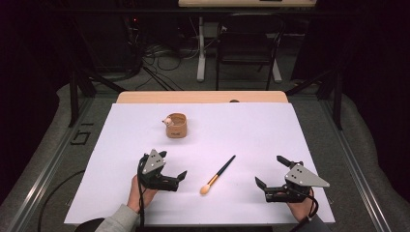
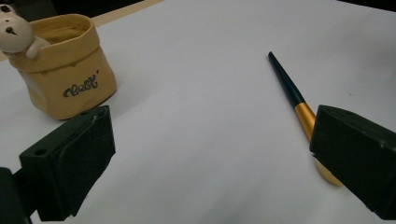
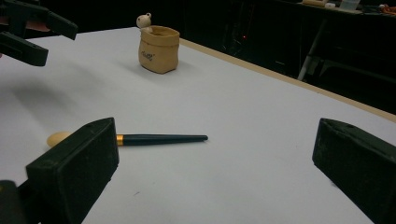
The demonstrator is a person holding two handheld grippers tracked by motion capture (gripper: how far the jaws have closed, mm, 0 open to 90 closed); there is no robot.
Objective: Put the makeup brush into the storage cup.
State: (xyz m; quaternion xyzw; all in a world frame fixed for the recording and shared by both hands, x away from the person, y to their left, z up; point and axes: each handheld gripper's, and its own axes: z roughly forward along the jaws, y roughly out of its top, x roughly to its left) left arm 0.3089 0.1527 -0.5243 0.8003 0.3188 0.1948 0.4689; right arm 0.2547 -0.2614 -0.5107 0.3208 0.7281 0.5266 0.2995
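A makeup brush [image 1: 218,175] lies flat on the white sheet [image 1: 251,125], nearer the person than the small tan pot [image 1: 176,126] and to its right, its dark handle angled up and away from the pot. The left gripper [image 1: 172,166] hovers just left of the brush with its jaws spread and nothing between them. The right gripper [image 1: 272,171] sits well to the brush's right, likewise agape and holding nothing.

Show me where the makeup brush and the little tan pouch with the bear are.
Dark-handled makeup brush with gold ferrule [image 1: 221,171], high view, on the middle of its dark handle.
Tan fabric pouch with a small bear figure on its rim [image 2: 70,79], left gripper view, on its front wall by the lettering.
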